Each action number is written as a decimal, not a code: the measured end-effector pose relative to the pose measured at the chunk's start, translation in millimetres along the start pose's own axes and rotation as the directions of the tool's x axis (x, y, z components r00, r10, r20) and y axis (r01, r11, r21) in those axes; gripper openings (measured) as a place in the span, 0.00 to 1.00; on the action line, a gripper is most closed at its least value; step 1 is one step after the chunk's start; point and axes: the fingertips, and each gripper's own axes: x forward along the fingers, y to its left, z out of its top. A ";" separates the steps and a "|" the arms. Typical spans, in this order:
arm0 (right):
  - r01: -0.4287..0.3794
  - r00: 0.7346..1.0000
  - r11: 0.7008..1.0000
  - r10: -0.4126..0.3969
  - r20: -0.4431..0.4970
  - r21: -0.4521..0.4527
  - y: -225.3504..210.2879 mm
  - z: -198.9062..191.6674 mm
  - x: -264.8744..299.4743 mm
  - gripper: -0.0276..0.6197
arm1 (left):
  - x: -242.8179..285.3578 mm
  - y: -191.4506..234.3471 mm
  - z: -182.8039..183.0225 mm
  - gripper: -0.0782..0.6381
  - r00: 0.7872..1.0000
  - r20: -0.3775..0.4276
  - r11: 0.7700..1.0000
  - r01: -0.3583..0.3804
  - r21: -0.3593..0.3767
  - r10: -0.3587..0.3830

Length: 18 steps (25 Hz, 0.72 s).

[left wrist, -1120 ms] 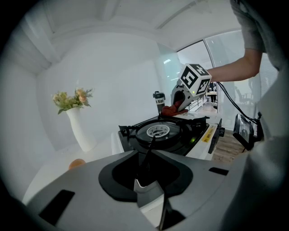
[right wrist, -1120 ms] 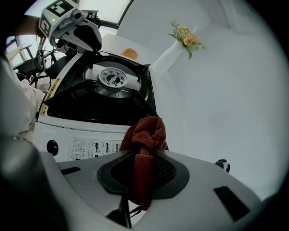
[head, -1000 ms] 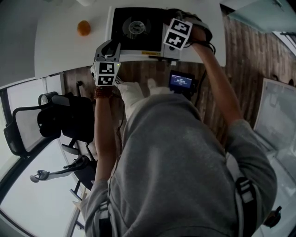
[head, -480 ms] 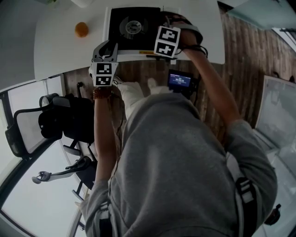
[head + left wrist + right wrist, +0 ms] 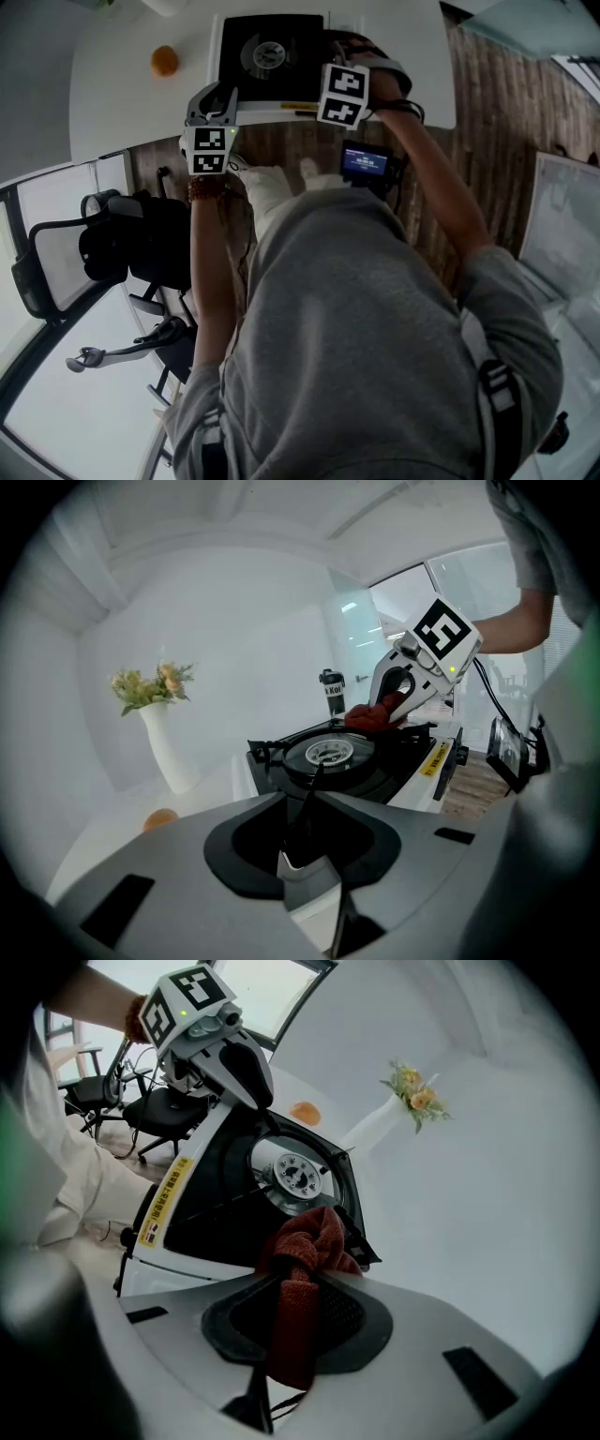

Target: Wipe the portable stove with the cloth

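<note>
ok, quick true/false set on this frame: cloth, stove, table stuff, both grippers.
1. The right gripper is clamped on the red terry cloth. True.
2. The round orange fruit sits on the black-topped portable stove. False: it lies on the white table, left of the stove.
3. The white vase is empty. False: it holds flowers.
4. The left gripper pinches the stove's near left corner. True.

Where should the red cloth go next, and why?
Probably slide the cloth, clamped in the right gripper, toward the burner: it rests on the stove's black top near one edge, and the rest of the top lies beyond it.
</note>
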 end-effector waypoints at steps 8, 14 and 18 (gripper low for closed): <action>-0.040 0.995 0.999 0.041 0.090 -0.007 16.6 4.5 -12.6 0.17 | -0.3 -0.1 0.0 0.26 1.000 -0.002 1.000 -0.001 -0.001 0.001; -0.086 0.984 0.996 0.090 0.152 -0.035 32.6 3.3 -17.1 0.17 | 0.3 -0.7 -1.4 0.27 1.000 -0.003 1.000 -0.001 -0.002 0.001; -0.131 0.968 0.988 0.144 0.205 -0.077 40.9 5.9 -25.3 0.17 | -1.0 -0.9 -0.6 0.27 1.000 -0.006 1.000 0.001 -0.007 -0.001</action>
